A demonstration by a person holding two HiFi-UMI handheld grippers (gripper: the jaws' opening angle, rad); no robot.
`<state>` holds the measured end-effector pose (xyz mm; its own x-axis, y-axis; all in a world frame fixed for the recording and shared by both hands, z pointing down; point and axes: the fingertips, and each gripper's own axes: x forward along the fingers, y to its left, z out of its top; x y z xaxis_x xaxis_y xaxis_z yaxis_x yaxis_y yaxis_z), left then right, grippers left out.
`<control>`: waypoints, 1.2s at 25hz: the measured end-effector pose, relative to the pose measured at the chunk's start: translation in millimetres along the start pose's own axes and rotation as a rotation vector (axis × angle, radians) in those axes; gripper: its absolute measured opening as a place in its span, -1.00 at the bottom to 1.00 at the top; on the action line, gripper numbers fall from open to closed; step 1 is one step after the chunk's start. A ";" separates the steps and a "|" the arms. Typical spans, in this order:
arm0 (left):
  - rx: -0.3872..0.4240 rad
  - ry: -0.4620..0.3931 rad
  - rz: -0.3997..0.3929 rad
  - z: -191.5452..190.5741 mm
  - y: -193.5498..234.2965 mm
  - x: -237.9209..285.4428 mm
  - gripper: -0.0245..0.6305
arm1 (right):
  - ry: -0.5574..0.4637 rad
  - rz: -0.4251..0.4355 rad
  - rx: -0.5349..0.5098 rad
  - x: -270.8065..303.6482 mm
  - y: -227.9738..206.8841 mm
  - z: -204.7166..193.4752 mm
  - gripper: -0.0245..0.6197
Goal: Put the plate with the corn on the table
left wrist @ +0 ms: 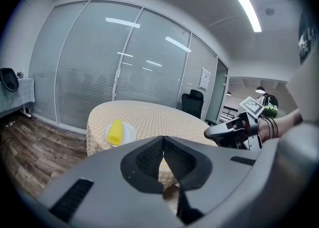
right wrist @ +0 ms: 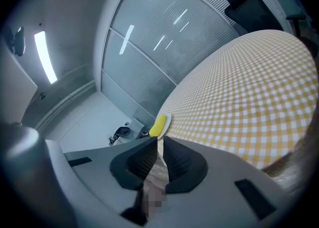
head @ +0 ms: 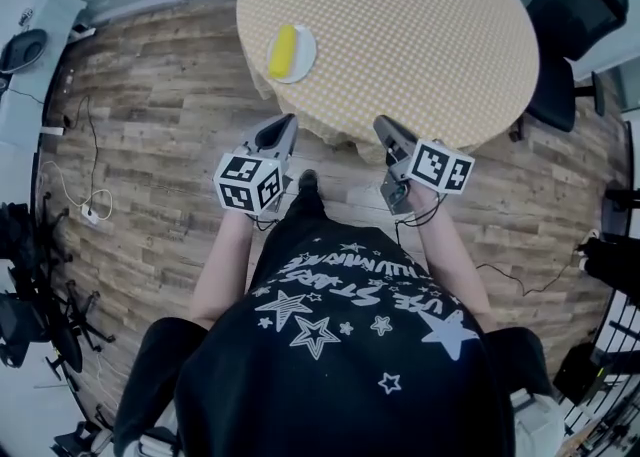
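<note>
A white plate [head: 309, 41] with a yellow corn cob [head: 283, 51] lies on the round table [head: 420, 35] with a yellow checked cloth, near its left edge. My left gripper [head: 288, 126] and right gripper [head: 383, 128] hang side by side just short of the table's near edge, both shut with nothing in them. In the left gripper view the jaws [left wrist: 163, 140] meet, with the corn [left wrist: 115, 131] and plate [left wrist: 129, 133] beyond them to the left and the right gripper [left wrist: 210, 133] at the right. In the right gripper view the corn [right wrist: 158, 124] shows just above the closed gripper [right wrist: 160, 141].
A black office chair [head: 570, 15] stands at the table's far right. Cables and a power strip [head: 88, 207] lie on the wooden floor at the left, near a grey desk [head: 25, 65]. Glass partition walls [left wrist: 99, 62] stand behind the table.
</note>
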<state>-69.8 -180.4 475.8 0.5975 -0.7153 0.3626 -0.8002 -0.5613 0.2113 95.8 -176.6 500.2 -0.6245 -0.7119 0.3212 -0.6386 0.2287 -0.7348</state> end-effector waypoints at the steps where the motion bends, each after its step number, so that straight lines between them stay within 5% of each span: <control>1: 0.001 -0.004 0.001 -1.4 -6.5 -3.5 -0.90 | 0.000 0.005 -0.003 -6.4 0.2 -3.3 -0.79; 30: 0.058 -0.063 0.002 -45.6 -204.5 -114.9 -0.90 | 0.034 0.159 -0.265 -207.0 44.5 -86.9 -0.79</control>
<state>22.8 35.6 432.3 0.5995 -0.7400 0.3050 -0.7980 -0.5817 0.1572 157.6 38.6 452.9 -0.7376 -0.6320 0.2378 -0.6242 0.5037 -0.5972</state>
